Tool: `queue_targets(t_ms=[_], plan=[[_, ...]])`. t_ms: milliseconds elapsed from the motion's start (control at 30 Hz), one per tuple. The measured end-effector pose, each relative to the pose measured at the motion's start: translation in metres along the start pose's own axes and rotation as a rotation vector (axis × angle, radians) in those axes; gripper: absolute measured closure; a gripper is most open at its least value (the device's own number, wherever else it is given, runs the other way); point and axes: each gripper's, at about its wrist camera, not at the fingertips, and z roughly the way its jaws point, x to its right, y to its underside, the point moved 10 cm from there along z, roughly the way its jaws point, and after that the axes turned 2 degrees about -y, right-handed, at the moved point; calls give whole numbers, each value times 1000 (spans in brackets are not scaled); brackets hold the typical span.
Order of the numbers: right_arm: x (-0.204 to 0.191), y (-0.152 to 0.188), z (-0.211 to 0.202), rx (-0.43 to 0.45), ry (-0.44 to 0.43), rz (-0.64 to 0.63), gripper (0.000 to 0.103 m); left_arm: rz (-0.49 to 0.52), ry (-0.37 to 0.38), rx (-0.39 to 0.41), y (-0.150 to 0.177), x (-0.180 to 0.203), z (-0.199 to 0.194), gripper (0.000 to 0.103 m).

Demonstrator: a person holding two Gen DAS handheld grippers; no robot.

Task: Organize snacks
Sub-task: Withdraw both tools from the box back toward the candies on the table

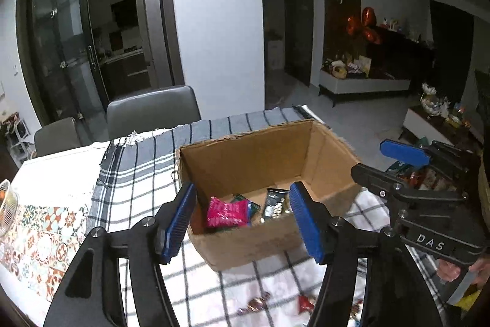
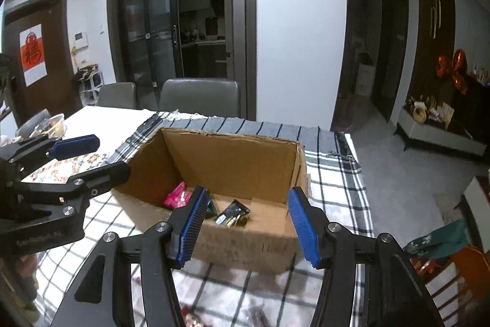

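Note:
An open cardboard box (image 1: 260,155) (image 2: 232,161) stands on a checked cloth. Inside lie a pink packet (image 1: 226,212) (image 2: 176,198), a dark packet (image 1: 274,203) (image 2: 232,213) and a green one partly hidden under them. My left gripper (image 1: 243,198) (image 2: 112,153) hovers open at the box's near left, nothing between its blue pads. My right gripper (image 2: 246,198) (image 1: 369,157) hovers open at the box's near right, also empty. Several loose wrapped snacks (image 1: 257,302) (image 2: 191,319) lie on the cloth in front of the box, below the grippers.
The checked cloth (image 1: 137,173) covers the table's right end; a patterned runner (image 1: 39,235) lies to the left with a bowl (image 1: 6,204) and a food container (image 2: 50,124). Two grey chairs (image 2: 199,95) stand behind. More snack bags (image 1: 428,176) sit off to the right.

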Motion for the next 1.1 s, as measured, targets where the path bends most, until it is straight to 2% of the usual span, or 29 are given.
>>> queue_targets(t_ms=[500,767,1100], plan=[[-10,53,-71,26,-9,7,47,53,83,34,49,47,-60,41],[-5,94,-87,-11,16,0,47,93,95,12,85,69,-72,41],[-2,153,-86,-125,-1,5,47,148,143,-73,131,98,-62,41]])
